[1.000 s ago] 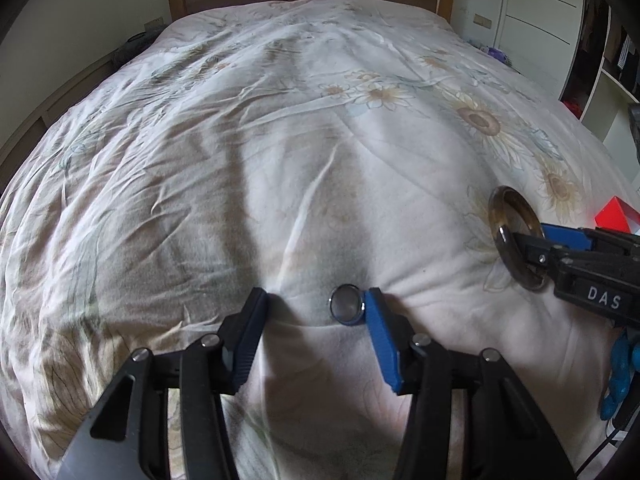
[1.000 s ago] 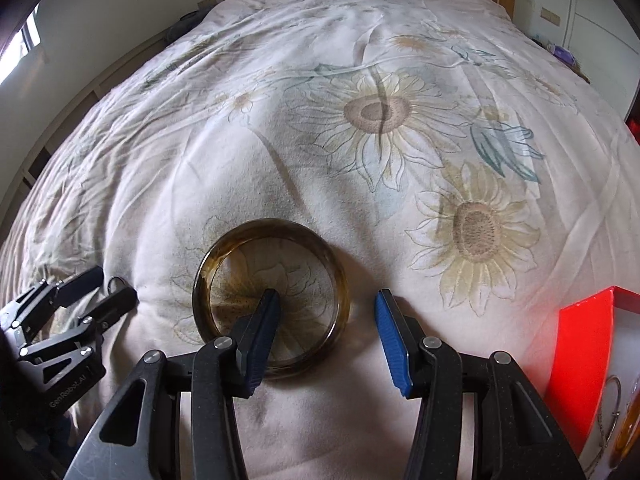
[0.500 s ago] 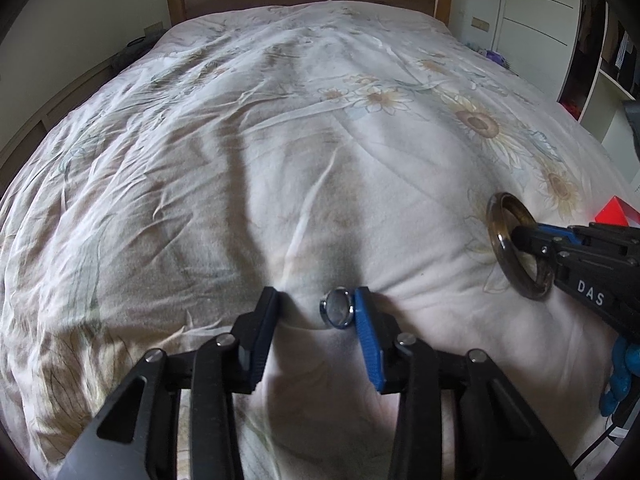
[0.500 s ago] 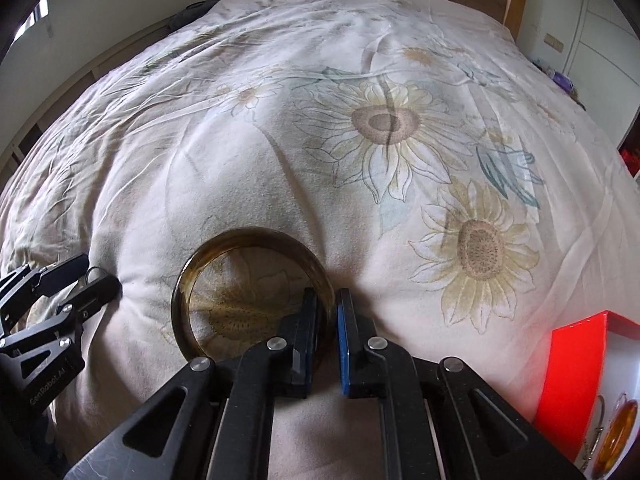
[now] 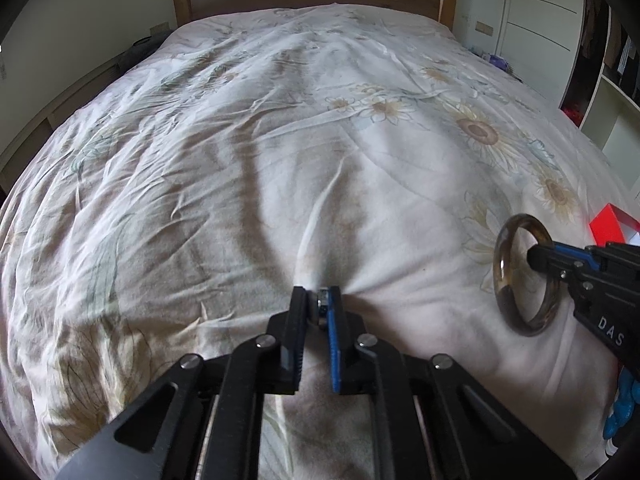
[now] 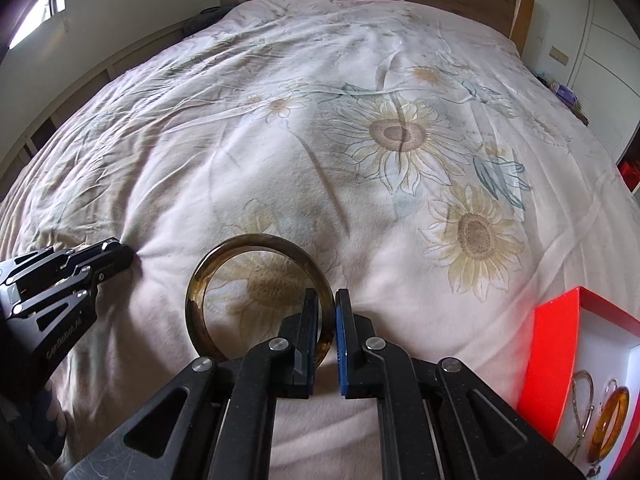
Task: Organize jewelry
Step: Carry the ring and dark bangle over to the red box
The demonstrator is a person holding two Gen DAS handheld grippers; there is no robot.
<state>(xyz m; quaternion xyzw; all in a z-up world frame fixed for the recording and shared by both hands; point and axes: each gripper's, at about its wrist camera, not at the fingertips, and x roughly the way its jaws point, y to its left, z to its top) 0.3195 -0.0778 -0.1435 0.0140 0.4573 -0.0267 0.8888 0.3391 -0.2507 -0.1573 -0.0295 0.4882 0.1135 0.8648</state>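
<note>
Bedding could snag in the left claw [image 5: 319, 305], clenched on a small ring [image 5: 322, 303] pressed into the bed [image 5: 248, 152], while the right claw [image 6: 327, 309] grips a slippery brown bangle [image 6: 256, 298] raised off it.

Left gripper [image 5: 319, 305] fingers [image 5: 334, 322] tight around small ring [image 5: 321, 301] on bedspread [image 5: 240, 160]

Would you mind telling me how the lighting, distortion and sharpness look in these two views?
Left wrist view: soft daylight, bedspread bulged by fisheye, dark corner vignette, bangle sharp. Right wrist view: bright window upper left, red box saturated, same barrel bulge, no motion blur.
</note>
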